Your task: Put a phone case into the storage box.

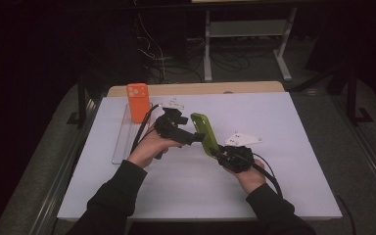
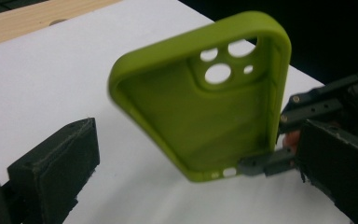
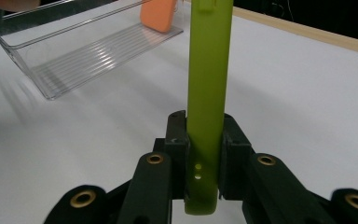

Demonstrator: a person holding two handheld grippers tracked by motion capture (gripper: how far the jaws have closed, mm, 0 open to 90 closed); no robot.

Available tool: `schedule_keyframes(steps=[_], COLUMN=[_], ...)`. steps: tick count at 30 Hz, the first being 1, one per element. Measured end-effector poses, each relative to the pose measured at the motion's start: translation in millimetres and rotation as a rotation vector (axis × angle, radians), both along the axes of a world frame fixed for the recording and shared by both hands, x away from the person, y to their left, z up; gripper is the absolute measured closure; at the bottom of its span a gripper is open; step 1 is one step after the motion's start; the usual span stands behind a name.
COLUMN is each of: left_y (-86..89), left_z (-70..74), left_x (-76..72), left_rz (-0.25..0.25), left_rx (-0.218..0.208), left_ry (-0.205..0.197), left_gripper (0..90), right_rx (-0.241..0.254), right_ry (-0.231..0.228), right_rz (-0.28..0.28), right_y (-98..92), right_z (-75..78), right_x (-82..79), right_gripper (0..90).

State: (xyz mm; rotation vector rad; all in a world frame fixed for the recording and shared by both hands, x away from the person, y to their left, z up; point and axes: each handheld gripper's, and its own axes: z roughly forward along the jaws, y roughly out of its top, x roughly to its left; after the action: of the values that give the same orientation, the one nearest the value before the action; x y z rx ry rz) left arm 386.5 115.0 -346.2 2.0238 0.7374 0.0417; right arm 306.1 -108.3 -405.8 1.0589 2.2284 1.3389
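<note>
Lime-green soft silicone phone case [image 1: 204, 133] is seen in the high view upright above the white table [image 1: 274, 147], clamped at its lower end by the right gripper [image 1: 216, 153], with the left gripper [image 1: 194, 138] just beside it.

In the left gripper view, its own jaws are spread wide, gripping nothing.

In the right gripper view, the case edge is pinched; slippage could be caused by a sideways push.
</note>
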Motion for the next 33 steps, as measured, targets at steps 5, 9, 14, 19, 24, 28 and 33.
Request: schedule_keyframes(steps=[5,9,14,19,24,28,33], left_y=[-10.2,-13.8,-15.4,-15.3,-15.0,-14.4,-14.5], left_z=[-2.5,-2.8,-3.2,-2.9,-3.0,-1.9,-1.9], left_x=[2.6,3.2,3.4,3.8,4.4,4.6,6.2], left_rz=[0.008,0.013,0.032,0.05,0.043,0.037,0.031], left_rx=[-0.022,-0.047,-0.054,-0.074,-0.072,-0.097,-0.112], left_ry=[-0.005,-0.007,-0.006,-0.013,-0.017,-0.013,-0.008], left_gripper=[0.0,0.0,0.0,5.7,7.4,10.3,12.9], right_rx=[0.001,0.008,0.003,0.003,0.001,0.005,-0.005], right_ry=[-0.018,-0.01,-0.018,-0.015,-0.007,0.011,0.014], right_rz=[0.007,0.006,0.008,0.008,0.009,0.019,0.018], right_y=[1.2,2.7,2.9,3.7,4.1,5.9,6.8], right_z=[0.7,1.4,0.6,-0.3,-1.6,-3.9,-5.4], right_x=[-0.5,-1.8,-1.2,-1.0,-0.4,-0.4,0.2], right_gripper=[75.4,75.4,75.4,75.4,75.4,75.3,75.3])
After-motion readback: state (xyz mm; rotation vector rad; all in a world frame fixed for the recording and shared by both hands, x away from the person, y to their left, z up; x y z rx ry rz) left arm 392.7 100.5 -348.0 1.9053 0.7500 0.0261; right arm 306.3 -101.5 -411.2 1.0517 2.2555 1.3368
